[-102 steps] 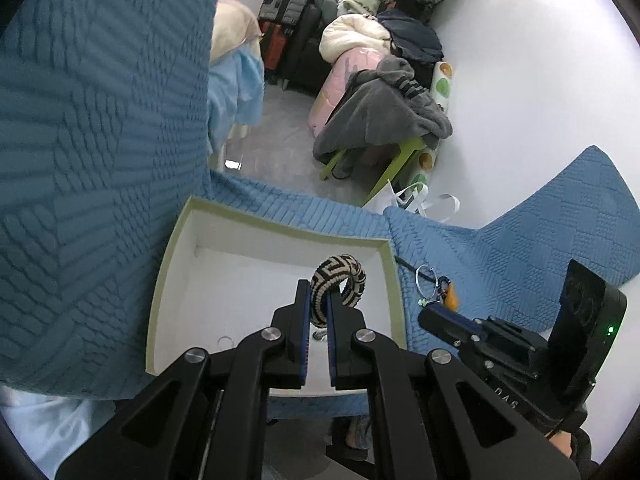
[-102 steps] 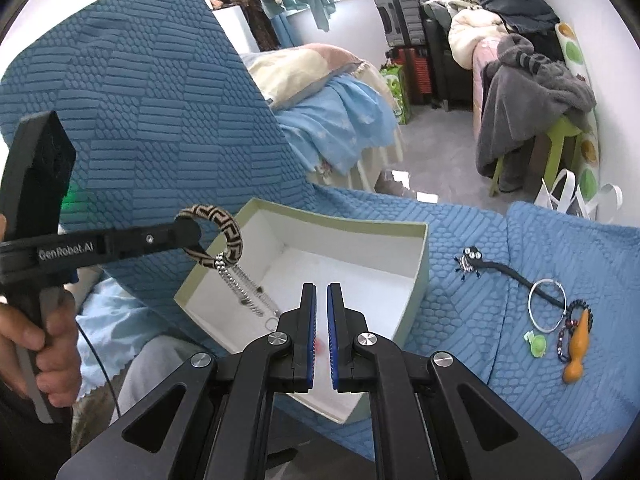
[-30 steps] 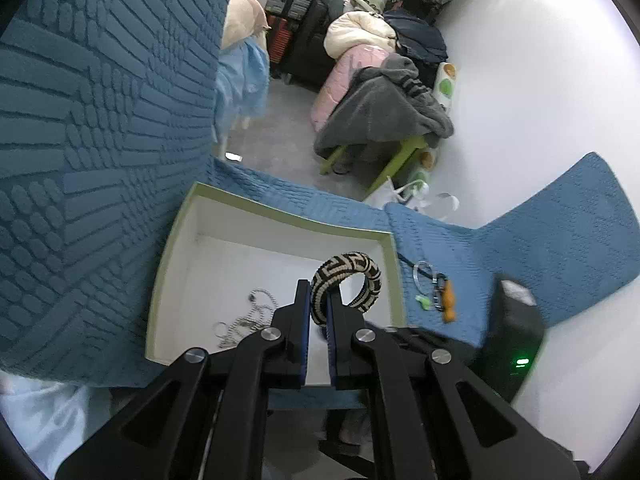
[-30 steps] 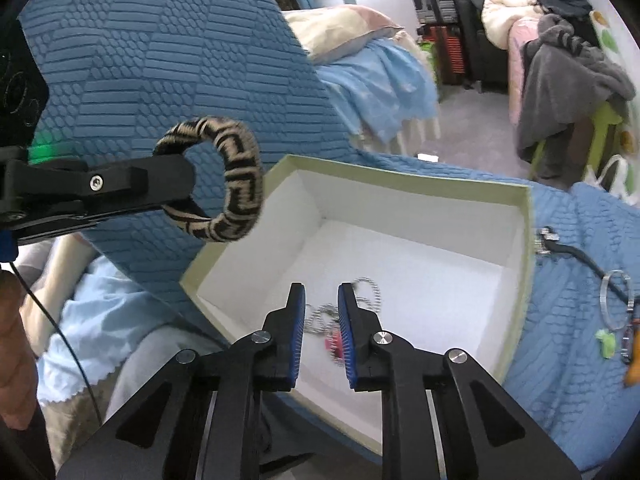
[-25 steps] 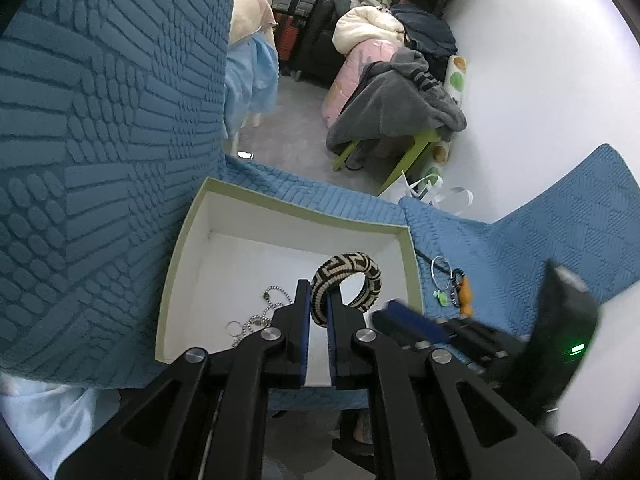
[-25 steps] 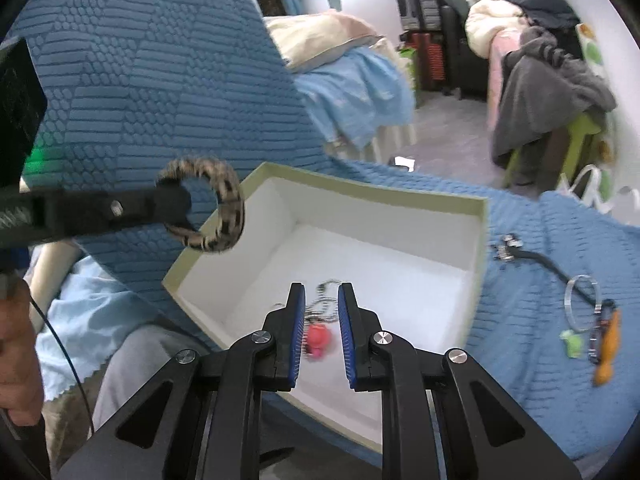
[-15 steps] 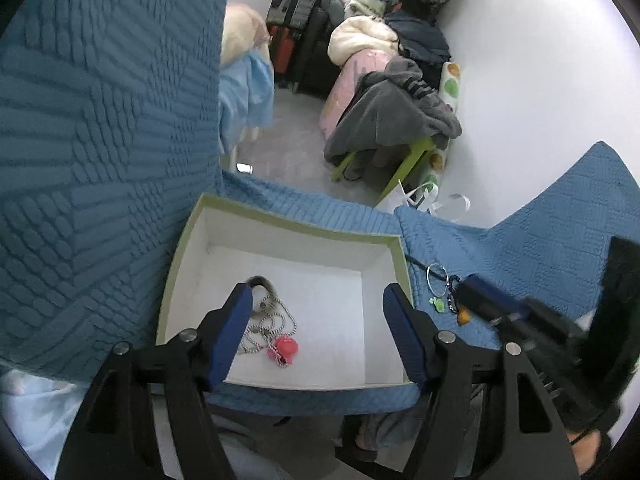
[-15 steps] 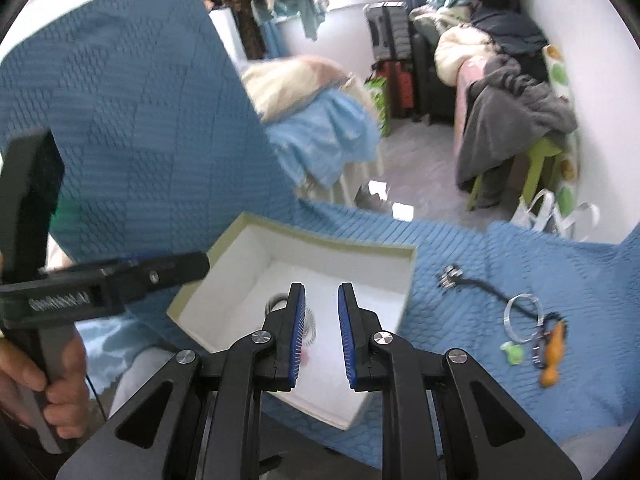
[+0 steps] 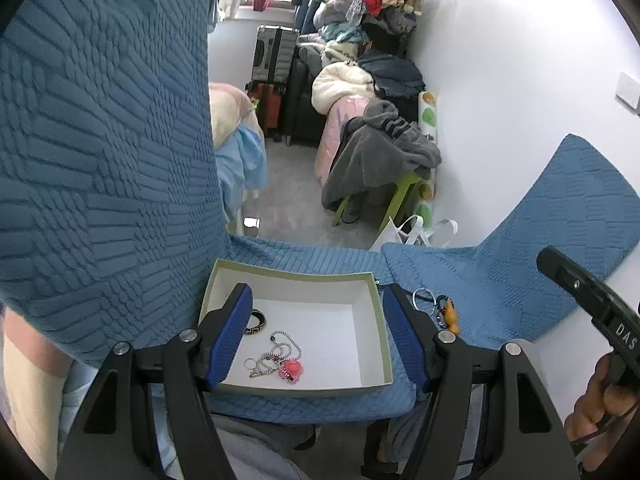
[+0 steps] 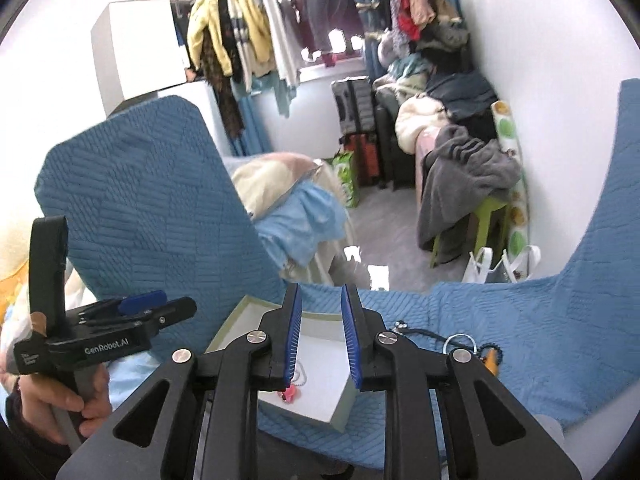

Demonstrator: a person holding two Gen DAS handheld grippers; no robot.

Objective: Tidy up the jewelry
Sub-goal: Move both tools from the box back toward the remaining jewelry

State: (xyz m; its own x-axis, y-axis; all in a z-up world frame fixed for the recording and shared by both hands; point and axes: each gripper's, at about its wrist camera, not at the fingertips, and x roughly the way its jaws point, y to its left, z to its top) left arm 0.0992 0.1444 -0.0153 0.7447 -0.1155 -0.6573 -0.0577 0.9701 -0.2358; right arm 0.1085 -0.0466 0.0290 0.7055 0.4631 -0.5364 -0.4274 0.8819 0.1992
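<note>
A white box with a pale green rim sits on the blue quilted seat. In it lie a black-and-cream patterned bangle, a silver chain and a pink charm. My left gripper is wide open and empty, held above the box's near side. My right gripper is open and empty, raised above the box, where the pink charm shows. Right of the box lie a silver ring, a dark beaded piece and an orange piece; they also show in the right wrist view.
The blue quilted cover rises steeply on the left and at the far right. A black cord with a small charm lies by the box. Beyond the seat are a grey floor, a green stool with grey clothes and suitcases.
My left gripper opened and let go of the patterned bangle, which now lies in the box. The chain and pink charm went into the box from the right gripper. Both grippers have lifted back.
</note>
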